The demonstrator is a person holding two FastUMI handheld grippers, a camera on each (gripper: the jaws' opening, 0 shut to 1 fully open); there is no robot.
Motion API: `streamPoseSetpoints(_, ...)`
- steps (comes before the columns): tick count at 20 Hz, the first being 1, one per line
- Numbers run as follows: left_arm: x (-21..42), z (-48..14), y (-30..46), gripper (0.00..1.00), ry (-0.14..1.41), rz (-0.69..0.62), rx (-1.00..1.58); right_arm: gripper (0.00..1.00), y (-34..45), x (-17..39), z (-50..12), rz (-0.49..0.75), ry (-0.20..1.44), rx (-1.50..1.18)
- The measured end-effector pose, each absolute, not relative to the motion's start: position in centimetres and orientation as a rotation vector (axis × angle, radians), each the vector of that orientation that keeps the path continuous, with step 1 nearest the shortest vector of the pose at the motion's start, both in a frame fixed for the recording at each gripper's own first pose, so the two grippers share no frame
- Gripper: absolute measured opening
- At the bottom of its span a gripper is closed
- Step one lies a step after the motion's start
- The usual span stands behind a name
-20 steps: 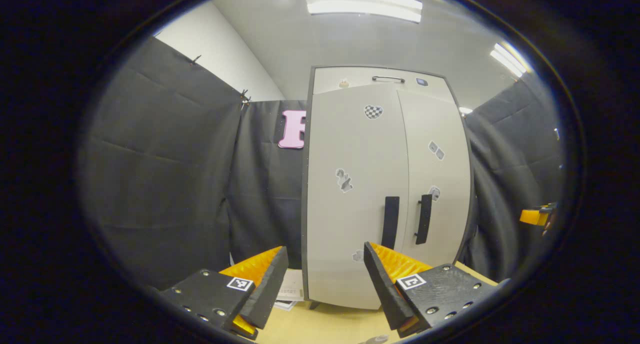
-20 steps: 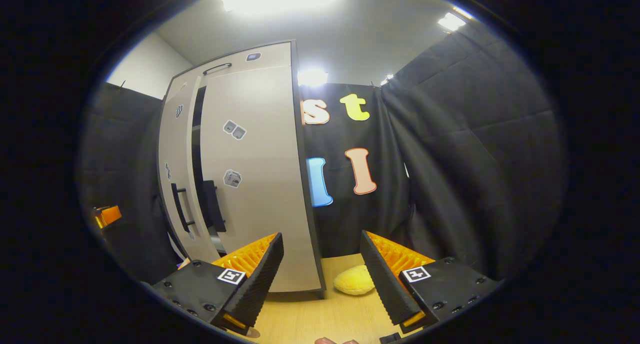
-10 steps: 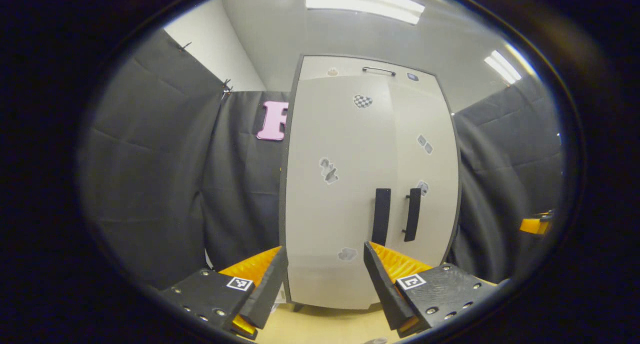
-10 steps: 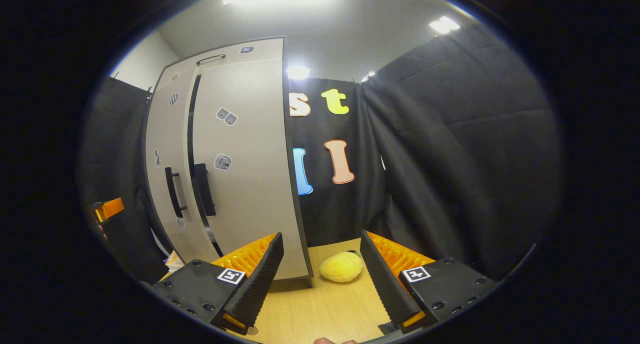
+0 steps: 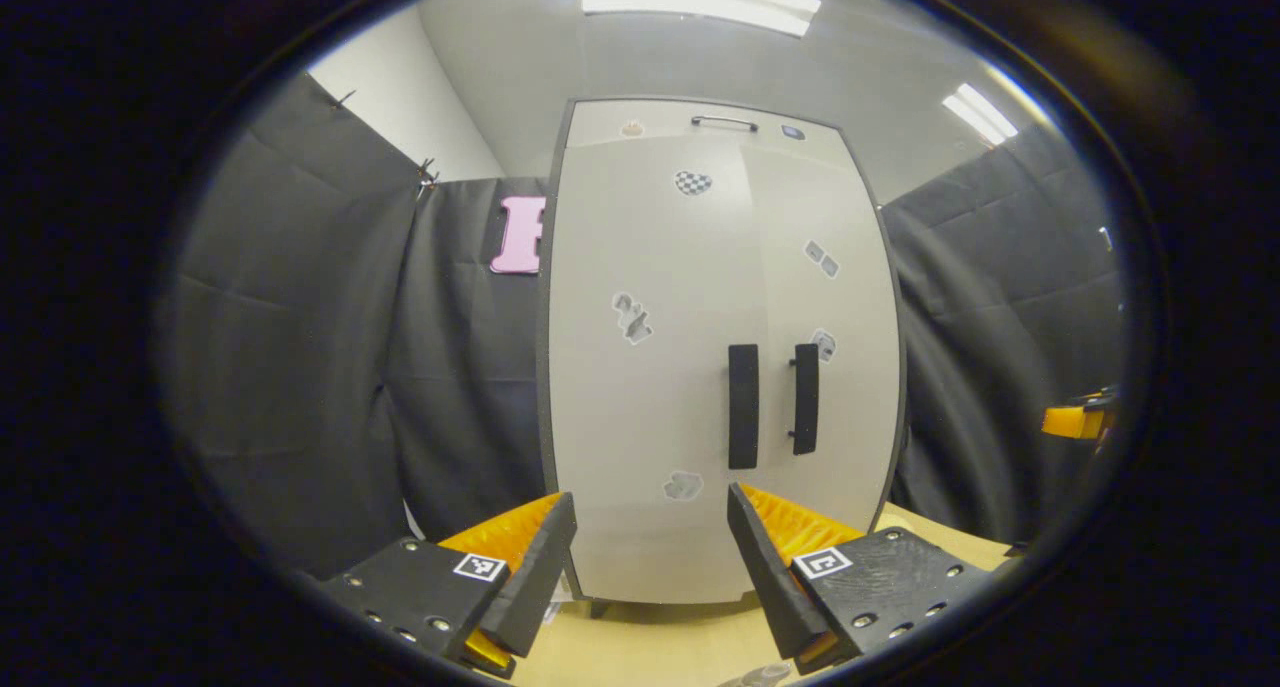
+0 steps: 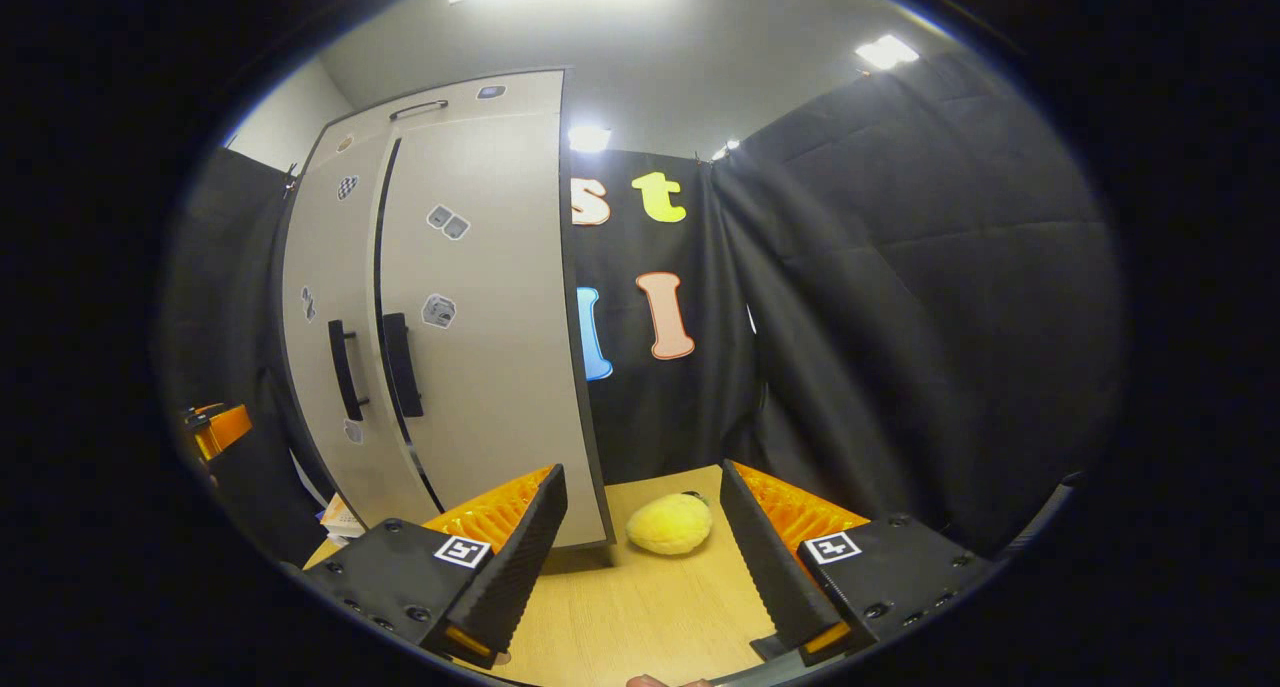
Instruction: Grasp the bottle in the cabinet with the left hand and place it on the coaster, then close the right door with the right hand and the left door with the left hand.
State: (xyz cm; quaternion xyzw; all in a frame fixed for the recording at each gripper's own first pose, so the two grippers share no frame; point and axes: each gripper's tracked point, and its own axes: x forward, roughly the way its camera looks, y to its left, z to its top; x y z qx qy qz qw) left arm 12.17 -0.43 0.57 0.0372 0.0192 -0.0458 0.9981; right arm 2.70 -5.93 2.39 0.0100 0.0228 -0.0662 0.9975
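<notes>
The pale grey cabinet [image 5: 650,367] stands straight ahead in the left gripper view, with both doors against its front. Its two black handles [image 5: 742,405] sit side by side near the middle seam. My left gripper [image 5: 650,567] is open just short of the left door's lower part, with nothing between its fingers. In the right gripper view the cabinet [image 6: 480,347] stands at the left, with a thin dark seam between the doors. My right gripper [image 6: 645,567] is open over the wooden table [image 6: 640,607], away from the cabinet. The right gripper [image 5: 1075,422] also appears far right in the left gripper view.
A yellow plush thing [image 6: 670,522] lies on the table by the cabinet's right corner. Some papers [image 6: 340,515] lie at the cabinet's left foot. Black cloth walls close in the booth on both sides. The left gripper [image 6: 220,427] shows at the far left.
The wide dark gap between the doors has narrowed to a thin seam as the left door swung in. The cabinet has moved toward the middle of the left gripper view. Both grippers stayed open.
</notes>
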Motion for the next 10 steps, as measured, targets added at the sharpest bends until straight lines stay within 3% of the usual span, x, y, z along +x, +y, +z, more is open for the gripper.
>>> streamPoseSetpoints(1, 11.9, 0.3, -0.5, 0.95, 0.047, -0.101, 0.047, 0.98, -5.8, 2.8, 2.3, -0.126, 0.051, 0.03)
streamPoseSetpoints(2, 11.4, 0.3, -0.6, 0.88, 0.05, -0.112, 0.015, 0.98, -5.6, 2.9, 2.1, -0.123, 0.054, 0.037)
streamPoseSetpoints(3, 11.1, 0.6, -0.3, 0.95, 0.044, -0.111, -0.004, 0.98, -5.6, 2.8, 1.9, -0.122, 0.06, 0.043)
streamPoseSetpoints(4, 10.9, 0.7, 0.5, 0.95, 0.039, -0.097, -0.005, 0.98, -5.6, 2.8, 1.7, -0.122, 0.062, 0.048)
streamPoseSetpoints(5, 10.7, 0.8, 1.4, 0.82, 0.035, -0.077, 0.005, 0.98, -5.6, 2.7, 1.7, -0.124, 0.062, 0.049)
streamPoseSetpoints(6, 10.6, 0.8, 2.1, 0.95, 0.035, -0.06, 0.013, 0.98, -5.7, 2.7, 1.4, -0.126, 0.065, 0.05)
streamPoseSetpoints(7, 10.5, 0.8, 2.7, 0.88, 0.034, -0.049, 0.017, 0.98, -5.6, 2.7, 1.3, -0.125, 0.068, 0.051)
streamPoseSetpoints(9, 9.9, 0.5, 3.9, 0.89, 0.03, -0.022, 0.015, 0.98, -5.5, 2.8, 1.0, -0.124, 0.081, 0.047)
streamPoseSetpoints(10, 9.6, 0.2, 4.5, 0.89, 0.032, -0.007, 0.012, 0.93, -5.3, 2.9, 0.8, -0.122, 0.087, 0.044)
